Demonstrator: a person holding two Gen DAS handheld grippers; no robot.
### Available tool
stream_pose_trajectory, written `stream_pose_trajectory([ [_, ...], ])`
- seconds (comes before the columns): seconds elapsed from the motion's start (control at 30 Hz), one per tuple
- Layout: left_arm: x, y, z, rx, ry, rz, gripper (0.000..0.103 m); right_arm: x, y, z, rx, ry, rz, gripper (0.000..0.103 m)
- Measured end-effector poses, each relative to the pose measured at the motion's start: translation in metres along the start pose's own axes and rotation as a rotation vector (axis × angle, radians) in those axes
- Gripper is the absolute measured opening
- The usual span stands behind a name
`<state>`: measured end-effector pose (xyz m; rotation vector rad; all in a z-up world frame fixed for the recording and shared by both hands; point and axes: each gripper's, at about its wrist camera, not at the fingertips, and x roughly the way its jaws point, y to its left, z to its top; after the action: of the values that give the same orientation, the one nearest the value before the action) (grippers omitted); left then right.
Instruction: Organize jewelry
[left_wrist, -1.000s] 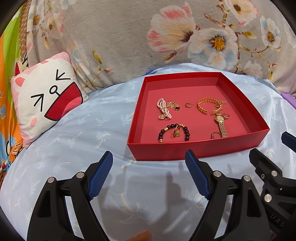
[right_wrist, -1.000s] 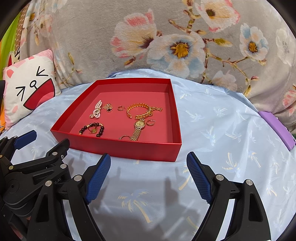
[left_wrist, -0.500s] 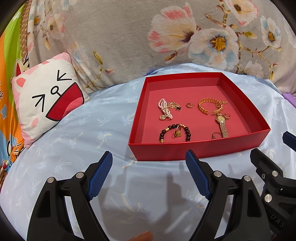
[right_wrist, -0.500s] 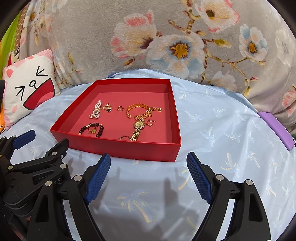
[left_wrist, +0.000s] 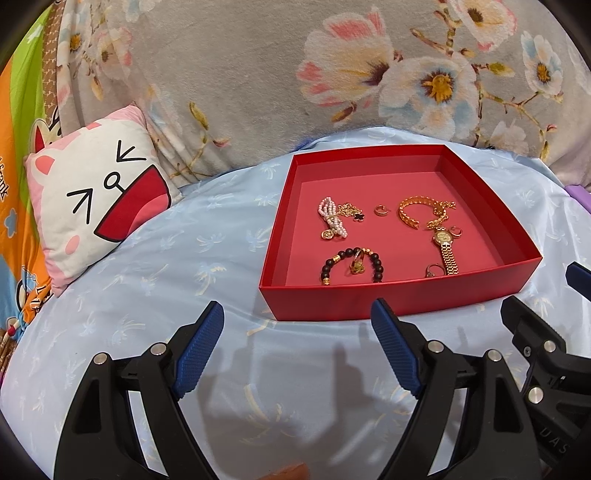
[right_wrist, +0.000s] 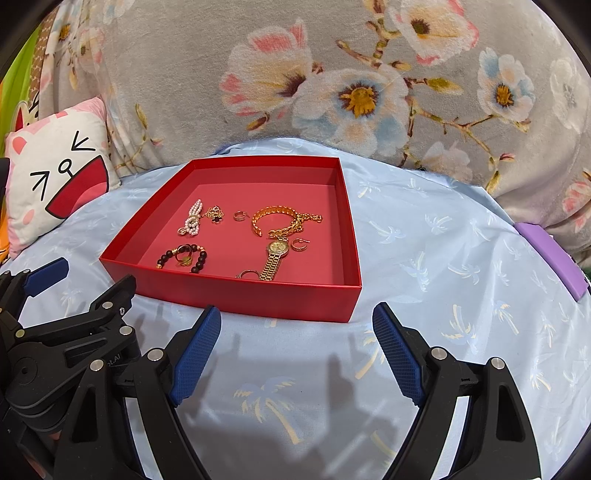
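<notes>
A red tray (left_wrist: 399, 299) (right_wrist: 243, 295) sits on a light blue sheet. Inside lie a pearl bracelet (left_wrist: 331, 218) (right_wrist: 193, 221), a dark bead bracelet (left_wrist: 351, 264) (right_wrist: 181, 256), a gold bangle with chain (left_wrist: 421, 212) (right_wrist: 284, 221), a gold watch (left_wrist: 445, 245) (right_wrist: 275, 254) and small gold rings (left_wrist: 381, 211). My left gripper (left_wrist: 297, 349) is open and empty, in front of the tray's near wall. My right gripper (right_wrist: 297, 350) is open and empty, just right of it. Each gripper also shows in the other's view: the right (left_wrist: 535, 332), the left (right_wrist: 74, 291).
A cat-face pillow (left_wrist: 99, 206) (right_wrist: 55, 173) lies at the left. A grey floral blanket (left_wrist: 332, 74) rises behind the tray. A purple object (right_wrist: 550, 258) lies at the sheet's right edge. Bare sheet (right_wrist: 443, 240) spreads right of the tray.
Both views have shifted very slightly; the tray sits marginally lower and to the right in the left wrist view. Both grippers stay open and empty. The jewelry has not moved.
</notes>
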<state>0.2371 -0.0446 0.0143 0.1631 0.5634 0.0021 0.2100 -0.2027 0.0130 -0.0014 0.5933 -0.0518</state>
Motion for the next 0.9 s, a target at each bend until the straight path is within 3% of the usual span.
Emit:
stream_pose_trajectory([
  [0.9,0.0015,0.0014,0.0005,0.000,0.004,0.010,0.083,0.0001,-0.0008,0.0002,-0.002,0.000,-0.001,0.083],
])
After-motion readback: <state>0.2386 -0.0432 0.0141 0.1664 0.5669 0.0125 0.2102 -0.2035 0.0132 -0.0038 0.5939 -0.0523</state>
